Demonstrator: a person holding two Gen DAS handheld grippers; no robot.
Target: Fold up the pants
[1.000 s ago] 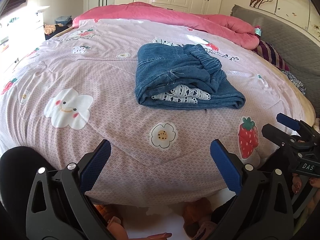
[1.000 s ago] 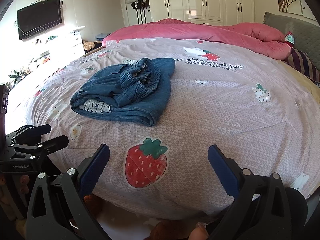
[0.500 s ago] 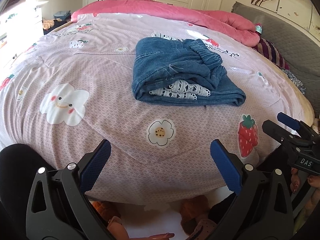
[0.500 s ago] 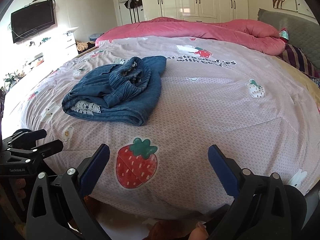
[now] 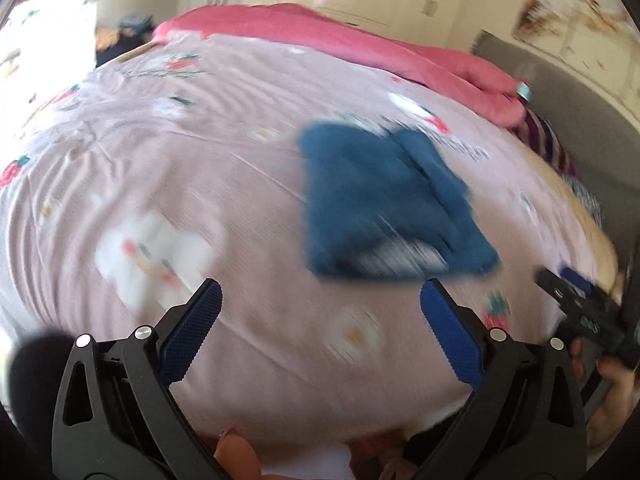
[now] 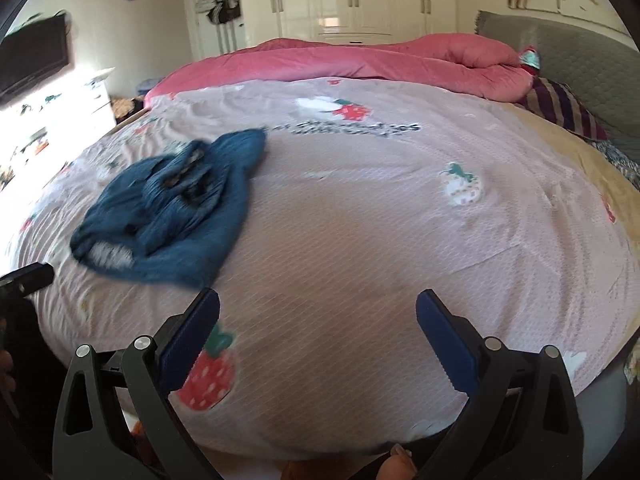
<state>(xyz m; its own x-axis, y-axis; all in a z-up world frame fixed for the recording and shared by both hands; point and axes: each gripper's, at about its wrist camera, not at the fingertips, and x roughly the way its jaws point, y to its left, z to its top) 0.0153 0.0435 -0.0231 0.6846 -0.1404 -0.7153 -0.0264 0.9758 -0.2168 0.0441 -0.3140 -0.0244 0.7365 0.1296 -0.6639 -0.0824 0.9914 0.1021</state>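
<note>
The blue denim pants [image 5: 384, 204] lie folded in a compact bundle on the pink patterned bedspread [image 5: 160, 168], white lace lining showing at the near edge. In the right wrist view the pants [image 6: 172, 208] lie to the left. My left gripper [image 5: 320, 316] is open and empty, above the bed's near edge, short of the pants. My right gripper [image 6: 318, 324] is open and empty, over the bedspread [image 6: 400, 220] to the right of the pants. The right gripper also shows at the right edge of the left wrist view [image 5: 576, 300]. The left wrist view is motion-blurred.
A pink duvet [image 6: 360, 60] lies bunched along the far side of the bed. A grey headboard [image 6: 560, 44] and striped pillow [image 6: 560, 108] are at the right. White wardrobes [image 6: 352, 0] stand behind. A TV [image 6: 32, 60] hangs at the left.
Both grippers have moved forward over the bed toward the pants, still open. The left view has swung left and blurred. The pants have not moved.
</note>
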